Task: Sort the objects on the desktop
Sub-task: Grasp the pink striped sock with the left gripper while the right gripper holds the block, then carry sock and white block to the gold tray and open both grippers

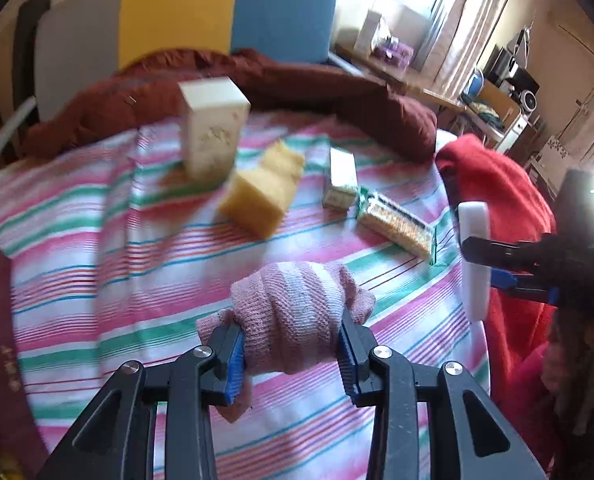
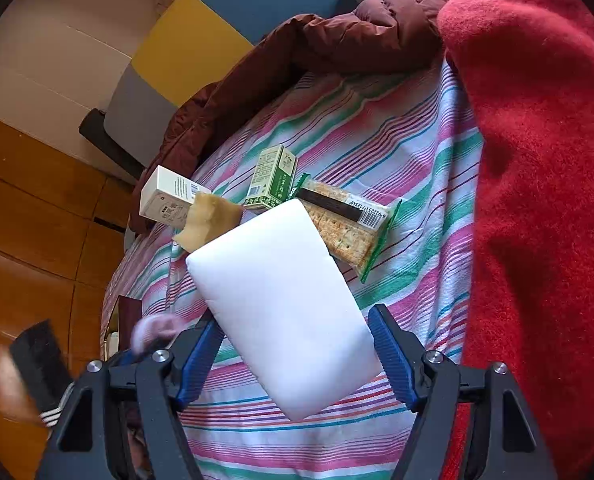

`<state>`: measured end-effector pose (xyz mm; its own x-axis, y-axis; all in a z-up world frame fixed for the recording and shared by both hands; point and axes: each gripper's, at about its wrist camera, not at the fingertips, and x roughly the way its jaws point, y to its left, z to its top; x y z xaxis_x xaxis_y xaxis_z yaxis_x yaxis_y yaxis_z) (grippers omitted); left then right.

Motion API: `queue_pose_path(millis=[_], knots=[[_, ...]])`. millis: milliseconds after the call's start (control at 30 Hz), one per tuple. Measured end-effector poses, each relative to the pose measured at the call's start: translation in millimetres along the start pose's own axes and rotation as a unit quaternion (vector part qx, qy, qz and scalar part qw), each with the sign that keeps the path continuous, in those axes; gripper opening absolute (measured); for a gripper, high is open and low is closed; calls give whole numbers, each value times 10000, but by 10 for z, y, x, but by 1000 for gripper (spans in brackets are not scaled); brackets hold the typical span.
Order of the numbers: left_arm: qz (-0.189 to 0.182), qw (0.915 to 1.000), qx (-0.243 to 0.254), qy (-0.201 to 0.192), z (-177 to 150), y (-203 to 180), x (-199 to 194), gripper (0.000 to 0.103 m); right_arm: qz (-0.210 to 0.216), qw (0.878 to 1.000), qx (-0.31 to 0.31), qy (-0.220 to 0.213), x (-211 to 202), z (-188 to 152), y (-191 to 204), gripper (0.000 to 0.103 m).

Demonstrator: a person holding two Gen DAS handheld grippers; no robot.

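Observation:
My left gripper (image 1: 291,328) is shut on a pink and white knitted bundle (image 1: 293,312), a rolled sock or glove, held just above the striped cloth (image 1: 97,240). My right gripper (image 2: 295,320) is shut on a white rectangular block (image 2: 285,300), held off the cloth; the left wrist view shows that block (image 1: 473,216) edge-on at the right. On the cloth beyond lie a white carton (image 1: 213,128), a yellow sponge (image 1: 265,188), a green and white box (image 1: 341,178) and a cracker packet (image 1: 397,224). The pink bundle (image 2: 157,330) shows as a blur at the lower left of the right wrist view.
A maroon padded jacket (image 1: 297,92) lies along the far edge of the cloth. A red blanket (image 2: 537,160) covers the right side. A chair with grey, yellow and blue panels (image 1: 177,12) stands behind. Wooden floor (image 2: 25,240) lies past the left edge.

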<state>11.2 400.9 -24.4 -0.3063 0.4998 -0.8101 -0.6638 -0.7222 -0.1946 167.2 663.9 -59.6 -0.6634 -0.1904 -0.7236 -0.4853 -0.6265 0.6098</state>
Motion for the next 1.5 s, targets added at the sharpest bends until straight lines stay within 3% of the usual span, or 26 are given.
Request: queue_pose_path(millis=[167, 467, 700, 867, 1067, 1333, 1500], knots=[[99, 9993, -112, -350, -40, 97, -393, 38, -151, 9999, -1, 0, -4, -3, 9, 74], [596, 9924, -75, -1070, -187, 417, -1130, 38, -568, 9978, -317, 136, 59, -18, 138, 73], [923, 9874, -396, -1222, -325, 848, -1388, 38, -1055, 9898, -956, 23, 86, -101, 501, 73], [1120, 9847, -691, -1143, -480, 1178, -1430, 38, -880, 9840, -1540, 147, 265, -293, 1011, 73], [1257, 9808, -997, -1111, -724, 1567, -1517, 38, -178, 9751, -2173, 398, 610, -658, 1788, 73], [1598, 9647, -1640, -1299, -1074, 2295, -1796, 38, 795, 9514, -2864, 801, 1047, -1229, 2800, 73], [1756, 9536, -2071, -1302, -1257, 2683, -1892, 38, 1141, 9376, -3107, 1065, 1307, -1481, 3261, 75]])
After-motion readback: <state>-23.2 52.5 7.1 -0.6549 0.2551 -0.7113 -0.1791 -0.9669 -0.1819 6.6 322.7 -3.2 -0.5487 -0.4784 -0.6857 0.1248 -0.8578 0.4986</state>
